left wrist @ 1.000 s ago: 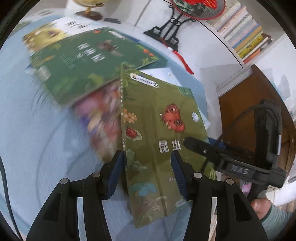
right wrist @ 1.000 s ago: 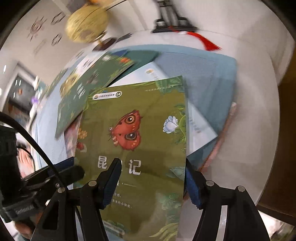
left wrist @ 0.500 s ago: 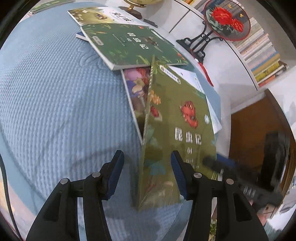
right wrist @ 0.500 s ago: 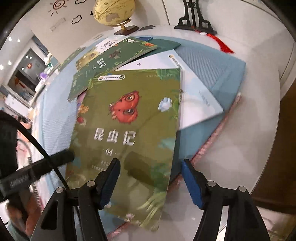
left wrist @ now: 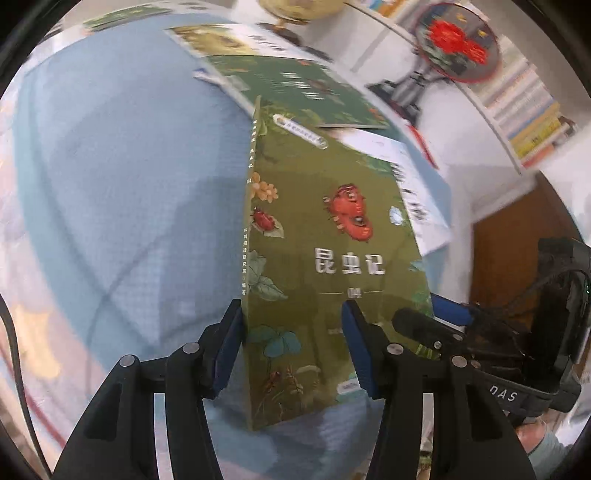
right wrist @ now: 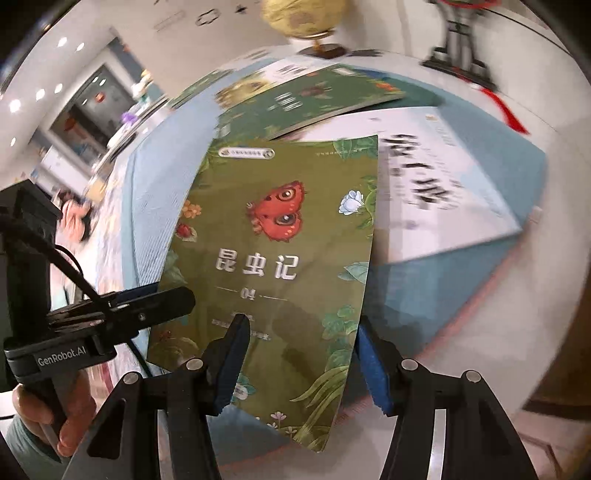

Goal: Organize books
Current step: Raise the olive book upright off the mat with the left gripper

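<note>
Flanking olive book (left wrist: 332,258): scattered books (left wrist: 295,88).

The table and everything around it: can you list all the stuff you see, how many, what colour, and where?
Olive-green paperback book with a red butterfly cover: one, lifted, between both tongs.
Dark green paperback book: one, flat on the cloth behind it.
White book with black lettering: one, lying to the right.
Yellowish-cover book: one, farthest back, partly covered.
Light blue textured cloth: one, covering the table.
Yellow globe on a dark base: one, at the back.
Round red-flower fan on a black stand: one, back right.
Shelf books: a row, many colours, blurred.
Left tongs: black, blue pads, astride the olive book's spine side.
Right tongs: same colours, astride its opposite edge.
</note>
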`<state>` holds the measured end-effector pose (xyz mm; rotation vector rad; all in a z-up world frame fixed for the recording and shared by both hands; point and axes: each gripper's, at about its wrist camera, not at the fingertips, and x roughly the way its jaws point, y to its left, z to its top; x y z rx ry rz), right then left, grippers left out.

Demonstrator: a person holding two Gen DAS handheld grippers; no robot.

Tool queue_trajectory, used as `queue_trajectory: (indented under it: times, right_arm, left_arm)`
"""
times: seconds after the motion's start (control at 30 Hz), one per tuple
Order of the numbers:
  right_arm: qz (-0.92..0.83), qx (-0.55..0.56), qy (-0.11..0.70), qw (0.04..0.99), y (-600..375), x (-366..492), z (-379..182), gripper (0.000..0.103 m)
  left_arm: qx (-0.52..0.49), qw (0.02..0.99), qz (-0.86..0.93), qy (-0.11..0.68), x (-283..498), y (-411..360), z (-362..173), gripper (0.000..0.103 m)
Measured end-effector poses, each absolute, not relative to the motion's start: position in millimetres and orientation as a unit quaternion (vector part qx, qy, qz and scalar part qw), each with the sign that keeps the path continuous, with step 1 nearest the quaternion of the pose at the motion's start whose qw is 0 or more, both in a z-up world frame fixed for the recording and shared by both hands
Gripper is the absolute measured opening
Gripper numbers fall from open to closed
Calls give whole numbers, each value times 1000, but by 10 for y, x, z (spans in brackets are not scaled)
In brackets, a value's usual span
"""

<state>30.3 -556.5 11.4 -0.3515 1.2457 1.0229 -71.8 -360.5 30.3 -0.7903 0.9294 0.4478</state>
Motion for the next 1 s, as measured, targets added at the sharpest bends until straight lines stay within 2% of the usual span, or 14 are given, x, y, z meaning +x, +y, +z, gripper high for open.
queue_trajectory:
  times: [0.23,0.47,0.83,1.0]
  right_arm:
    - [452,-175,545,684,-5484,239,109,54]
    - [445,-172,555,682,-5552,259,87,53]
    - [449,-171,552,682,-5602,188,64,53]
    - [448,-128,570,677,-5689,250,57,53]
  left_arm:
    - [-350,794,203,453,-750,-3565,217,42]
    - [-393,793,178,430,-866,-3499,251,42]
    - [-331,797,203,463,-800,-3653,255,42]
    - [-386,799,185,422,-931,-3586,328,42]
